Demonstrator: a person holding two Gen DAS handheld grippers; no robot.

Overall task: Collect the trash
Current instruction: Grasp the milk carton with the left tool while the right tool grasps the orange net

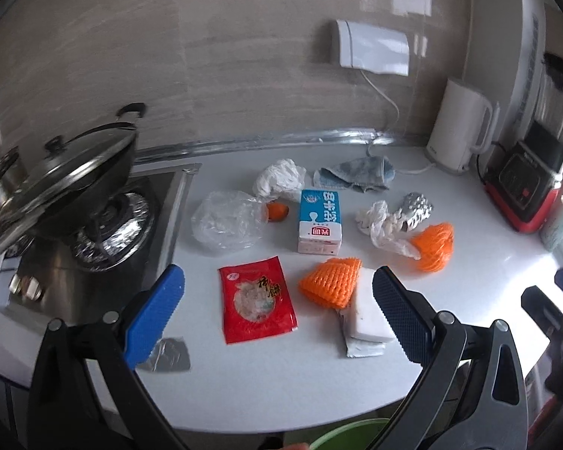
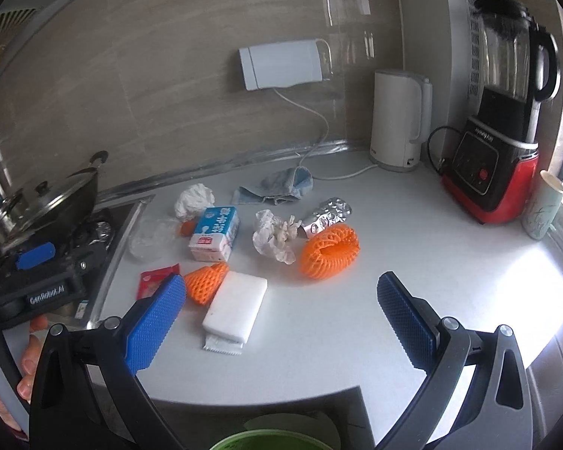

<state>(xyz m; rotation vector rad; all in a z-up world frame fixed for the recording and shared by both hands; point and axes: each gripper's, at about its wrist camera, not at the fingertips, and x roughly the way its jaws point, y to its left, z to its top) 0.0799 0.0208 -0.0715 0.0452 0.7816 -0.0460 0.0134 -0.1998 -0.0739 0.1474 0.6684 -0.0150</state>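
The left gripper (image 1: pixel 277 311) hangs over the white counter (image 1: pixel 488 262) with its 2 blue fingers spread wide and nothing between them. The right gripper (image 2: pixel 281 318) is the same: 2 blue fingers far apart, holding nothing.

The trash lies in a loose bunch in the middle of the counter. In the left wrist view, a red snack packet (image 1: pixel 257 300) lies flat between the left gripper's fingers. At 3 o'clock from it sits a folded orange foam net (image 1: pixel 330 281), touching a white block (image 1: pixel 368 311) that rests on a flat silver wrapper (image 1: pixel 362 348). At 12 o'clock from the net lies a blue and white milk carton (image 1: pixel 319 221) on its side. At 9 o'clock from the carton is a clear plastic bag (image 1: pixel 225 221), with a small orange bit (image 1: pixel 277 212) between them. A white crumpled bag (image 1: pixel 279 180) lies at 11 o'clock from the carton.

At 3 o'clock from the carton is a crumpled white tissue (image 1: pixel 384 228), touching a shiny foil pill sheet (image 1: pixel 416 212) and a second orange foam net (image 1: pixel 433 247), this 1 rolled into a ring. A blue cloth (image 1: pixel 356 176) lies near the wall.

A wok with a glass lid (image 1: pixel 67 176) sits on the stove at 9 o'clock. A white kettle (image 1: pixel 461 131) and a red and black blender (image 2: pixel 499 142) stand at 2 o'clock. A green rim (image 2: pixel 266 440) shows at 6 o'clock, below the counter edge.
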